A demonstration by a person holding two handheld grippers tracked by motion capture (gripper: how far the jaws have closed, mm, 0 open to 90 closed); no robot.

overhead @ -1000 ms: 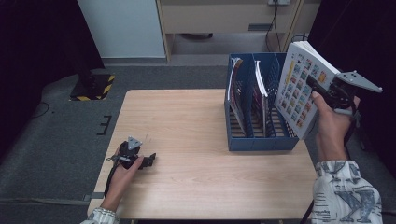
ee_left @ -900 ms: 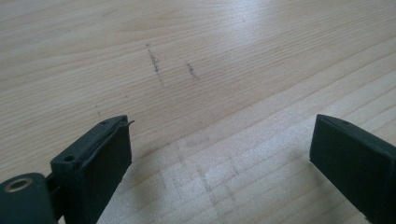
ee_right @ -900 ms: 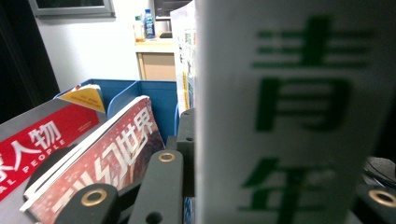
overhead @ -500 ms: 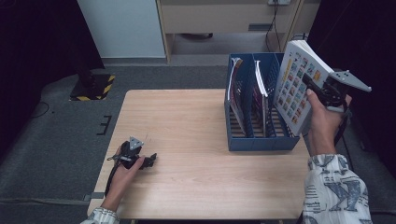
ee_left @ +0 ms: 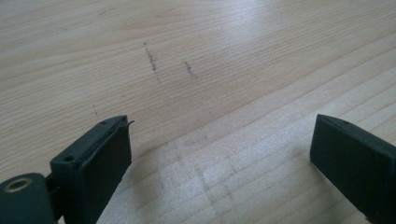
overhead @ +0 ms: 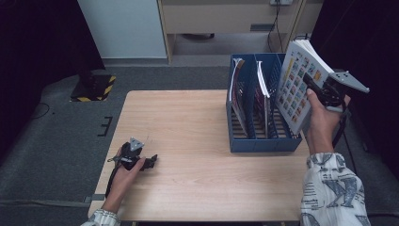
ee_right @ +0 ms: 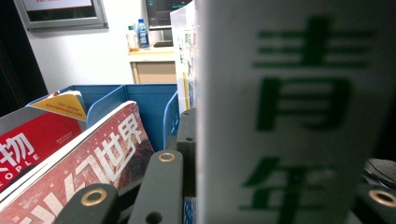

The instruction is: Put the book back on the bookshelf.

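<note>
Seen from the high view, the right gripper is clamped on a thick white book with a grid of small coloured pictures on its cover, held tilted above the right end of the blue file rack, which stands on the right part of the worktop. The book's long edge runs up and away, its lower corner just over the rack's rightmost compartment, which looks free, while the two compartments to the left each hold magazines. So the slot lies below and slightly left of the book, and the right hand is the one near it; the left gripper rests on the worktop well apart, near the left front corner. In the left gripper view, its jaws stand apart over bare wood with nothing between them. In the right gripper view, the book's white spine with green characters stands upright between the jaws, and the rack's blue dividers and a red magazine lie ahead and to the left.
</note>
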